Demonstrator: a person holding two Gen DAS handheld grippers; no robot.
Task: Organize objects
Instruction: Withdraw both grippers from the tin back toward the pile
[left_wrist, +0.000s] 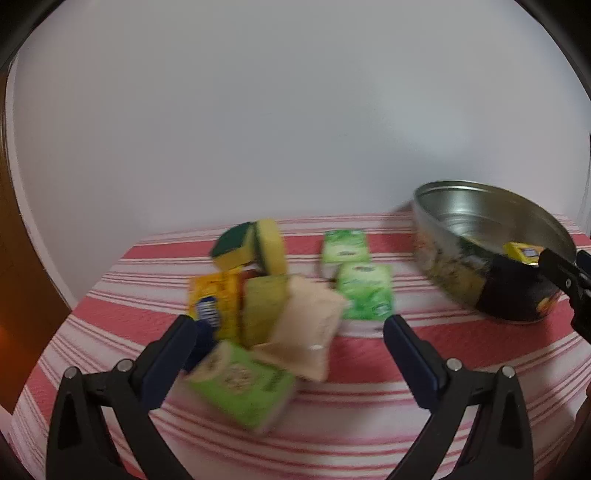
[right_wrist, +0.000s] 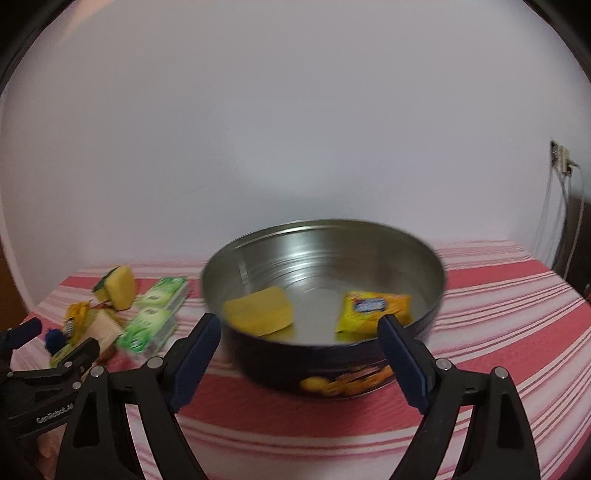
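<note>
Red-striped tablecloth (right_wrist: 498, 295), round tin (right_wrist: 332, 373), sponges (left_wrist: 251, 245), green packets (left_wrist: 364, 291)

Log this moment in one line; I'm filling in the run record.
left gripper: open over pile | right gripper: open at tin | in tin: yellow sponge, yellow packet

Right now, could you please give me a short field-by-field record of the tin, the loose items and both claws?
surface: red and white striped cloth
container: round metal tin, open, no lid in view
inside tin: yellow sponge; yellow snack packet
loose pile: green boxes, scrub sponges, beige packet, yellow packet
left claw: open, empty, over the pile
right claw: open, empty, at the tin's near rim
</note>
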